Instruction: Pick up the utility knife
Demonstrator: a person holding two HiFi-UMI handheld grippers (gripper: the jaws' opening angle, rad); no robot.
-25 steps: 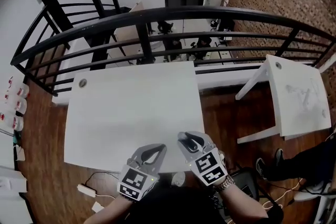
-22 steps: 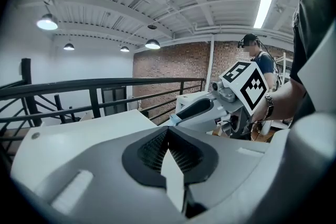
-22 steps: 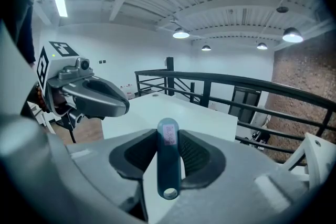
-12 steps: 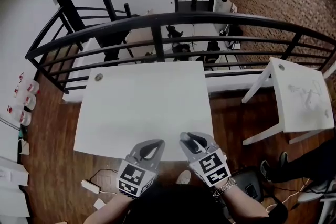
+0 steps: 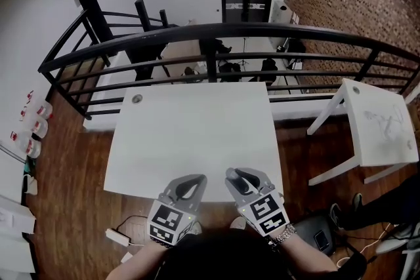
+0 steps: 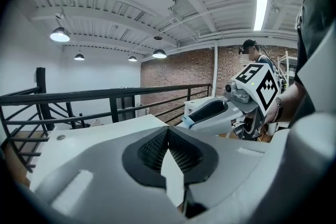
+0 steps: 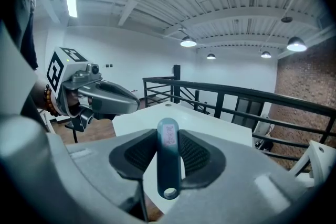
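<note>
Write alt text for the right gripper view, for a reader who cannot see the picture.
The right gripper has its jaws closed on a dark utility knife, which lies along them with a round hole at its near end. Beyond are a white table and a black railing; the left gripper shows at the left.
</note>
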